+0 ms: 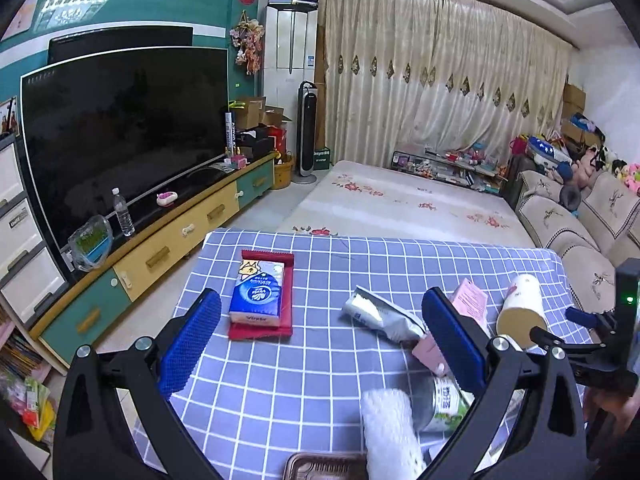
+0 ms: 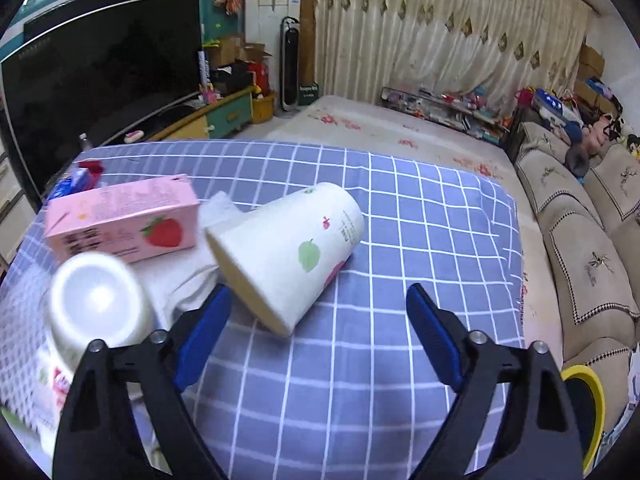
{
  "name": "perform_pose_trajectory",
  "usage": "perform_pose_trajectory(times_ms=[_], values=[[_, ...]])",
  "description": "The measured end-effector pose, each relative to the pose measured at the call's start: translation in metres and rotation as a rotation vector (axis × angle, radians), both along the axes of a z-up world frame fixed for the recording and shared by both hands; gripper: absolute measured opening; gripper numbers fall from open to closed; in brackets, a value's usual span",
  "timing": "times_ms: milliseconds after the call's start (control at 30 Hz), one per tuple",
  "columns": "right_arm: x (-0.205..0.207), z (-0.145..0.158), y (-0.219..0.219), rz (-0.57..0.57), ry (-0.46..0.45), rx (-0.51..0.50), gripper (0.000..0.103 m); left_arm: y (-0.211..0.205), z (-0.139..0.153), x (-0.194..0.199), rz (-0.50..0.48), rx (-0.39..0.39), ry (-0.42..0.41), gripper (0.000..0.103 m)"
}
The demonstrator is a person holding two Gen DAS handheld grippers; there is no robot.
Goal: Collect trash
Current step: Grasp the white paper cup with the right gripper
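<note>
Right wrist view: jaws wide, nothing in them, paper cup just ahead

Right gripper [image 2: 318, 320] hangs over the worktop [image 2: 400, 208] with the tipped cup [image 2: 288, 256] lying just past its left pad, not between them. Closing now would probably clip the rim and roll it into the pink carton [image 2: 124, 220] or the white bottle [image 2: 100, 300] beside it. Left gripper [image 1: 320, 336] is wide and empty too, with a crumpled wrapper [image 1: 380, 316] between its pads, tissue pack [image 1: 258, 292] further off.

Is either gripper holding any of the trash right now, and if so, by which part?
Nothing is held. The left gripper and the right gripper both stand open over the checked cloth, pads touching nothing.
</note>
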State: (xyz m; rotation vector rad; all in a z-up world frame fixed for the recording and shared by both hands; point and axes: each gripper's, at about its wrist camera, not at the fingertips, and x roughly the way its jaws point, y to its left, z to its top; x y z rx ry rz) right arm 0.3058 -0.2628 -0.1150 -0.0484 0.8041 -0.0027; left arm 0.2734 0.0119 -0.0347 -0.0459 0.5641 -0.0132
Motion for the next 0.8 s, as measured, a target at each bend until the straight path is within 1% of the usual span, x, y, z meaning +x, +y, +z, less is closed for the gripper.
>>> perform_pose_trajectory(times_ms=[100, 167, 233, 267, 333, 367, 433, 467, 533, 633, 700, 800], values=[[0.003, 0.003, -0.006, -0.020, -0.022, 0.019, 0.074, -0.003, -0.008, 0.004, -0.014, 0.015, 0.007, 0.099], [0.000, 0.010, -0.011, -0.029, -0.056, 0.044, 0.067, -0.004, -0.013, 0.003, -0.021, 0.016, 0.013, 0.099], [0.000, 0.016, -0.015, -0.028, -0.087, 0.049, 0.053, -0.004, -0.016, 0.003, -0.030, -0.001, 0.019, 0.099], [0.002, 0.018, -0.015, -0.024, -0.094, 0.043, 0.050, -0.004, -0.016, 0.003, -0.036, -0.005, 0.019, 0.099], [0.010, 0.017, -0.015, -0.008, -0.067, 0.045, 0.035, -0.003, -0.017, -0.001, -0.039, 0.001, 0.011, 0.099], [0.015, 0.014, -0.016, 0.000, -0.045, 0.059, 0.032, -0.004, -0.016, -0.003, -0.039, 0.005, 0.008, 0.099], [0.025, 0.010, -0.017, 0.014, -0.018, 0.079, 0.018, -0.005, -0.016, -0.005, -0.045, 0.011, 0.000, 0.099], [0.028, 0.009, -0.018, 0.017, -0.010, 0.085, 0.002, -0.004, -0.015, -0.007, -0.047, 0.012, -0.002, 0.099], [0.026, 0.011, -0.021, 0.030, -0.008, 0.137, 0.002, -0.005, -0.014, -0.009, -0.051, 0.013, -0.006, 0.099], [0.009, 0.027, -0.027, 0.040, -0.047, 0.154, 0.002, -0.007, -0.015, -0.011, -0.058, 0.013, -0.003, 0.099], [-0.006, 0.040, -0.036, 0.041, -0.067, 0.170, 0.002, -0.007, -0.014, -0.013, -0.065, 0.013, -0.004, 0.099], [-0.043, 0.063, -0.067, 0.005, -0.103, 0.198, 0.002, -0.009, -0.012, -0.015, -0.080, 0.014, -0.004, 0.099]])
